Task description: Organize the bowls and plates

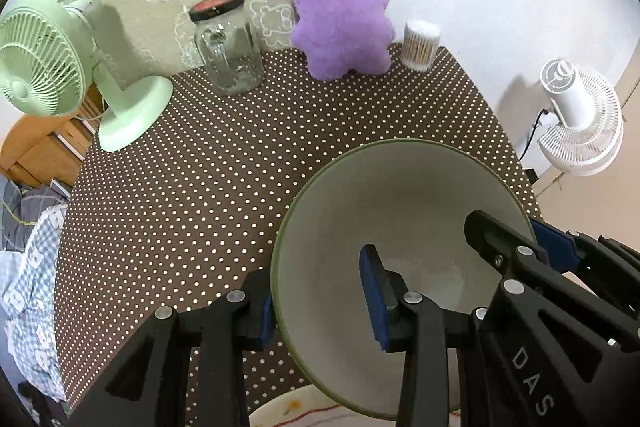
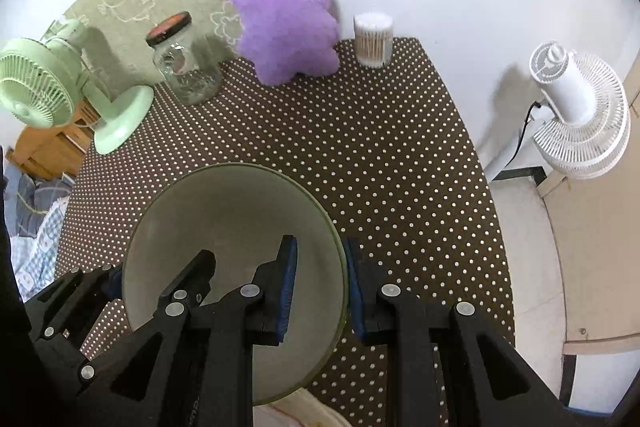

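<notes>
A: The brown tablecloth with white polka dots [image 1: 240, 163] covers the table up to a white wall; a mint-green desk fan [image 1: 52, 63], a clear glass jar with a black lid [image 1: 226, 47], a fluffy purple plush toy [image 1: 340, 15] and a round tub of cotton swabs [image 1: 420, 45] stand along the far edge.

B: And the wide pale bowl with an olive-green rim [image 1: 400, 211]?

A: It sits near the front of the table, tilted, empty inside. The left gripper [image 1: 320, 303] straddles the bowl's left rim, one blue pad outside, one inside. The right gripper [image 2: 320, 287] does the same on the right rim. Whether either pad pair truly presses the wall cannot be told.

B: Room around it?

A: Bare cloth lies between the bowl and the far objects. A white floor fan [image 2: 576, 111] stands off the table's right edge. A pale plate edge [image 1: 288, 407] shows just below the bowl.
</notes>
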`<state>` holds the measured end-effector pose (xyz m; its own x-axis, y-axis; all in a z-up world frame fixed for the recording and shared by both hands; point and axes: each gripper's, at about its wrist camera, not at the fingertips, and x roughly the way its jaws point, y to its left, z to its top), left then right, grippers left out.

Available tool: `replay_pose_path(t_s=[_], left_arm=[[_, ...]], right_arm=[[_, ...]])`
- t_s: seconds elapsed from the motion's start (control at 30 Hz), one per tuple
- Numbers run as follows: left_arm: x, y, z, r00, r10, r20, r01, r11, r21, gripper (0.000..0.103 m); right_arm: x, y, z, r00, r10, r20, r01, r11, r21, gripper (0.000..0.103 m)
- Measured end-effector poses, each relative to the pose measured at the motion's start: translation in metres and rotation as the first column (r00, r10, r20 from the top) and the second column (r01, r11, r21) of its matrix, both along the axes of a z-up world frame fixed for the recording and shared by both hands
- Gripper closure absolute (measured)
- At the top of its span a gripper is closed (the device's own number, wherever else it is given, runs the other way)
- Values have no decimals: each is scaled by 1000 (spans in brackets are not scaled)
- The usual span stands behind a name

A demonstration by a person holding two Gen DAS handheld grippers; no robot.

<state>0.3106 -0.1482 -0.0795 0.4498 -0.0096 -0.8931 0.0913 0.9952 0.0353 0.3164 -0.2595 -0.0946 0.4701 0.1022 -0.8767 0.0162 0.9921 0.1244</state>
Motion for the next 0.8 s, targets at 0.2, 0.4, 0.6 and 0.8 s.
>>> replay_pose_path(t_s=[0.2, 0.4, 0.6, 0.8], left_arm=[[-15, 10, 17, 1000, -16, 26, 16, 1000, -8, 66], [-29, 19, 26, 999, -19, 40, 19, 1000, -17, 66], [-48, 35, 40, 998, -21, 57, 22, 1000, -15, 66], [-64, 49, 51, 996, -42, 80, 42, 999, 1, 66]], right_arm=[[-18, 10, 20, 1000, -17, 21, 17, 1000, -6, 76], [-37, 24, 39, 999, -25, 45, 26, 1000, -12, 76], [-56, 40, 52, 998, -27, 59, 28, 1000, -11, 76], [-78, 54, 63, 996, -38, 77, 38, 999, 0, 76]])
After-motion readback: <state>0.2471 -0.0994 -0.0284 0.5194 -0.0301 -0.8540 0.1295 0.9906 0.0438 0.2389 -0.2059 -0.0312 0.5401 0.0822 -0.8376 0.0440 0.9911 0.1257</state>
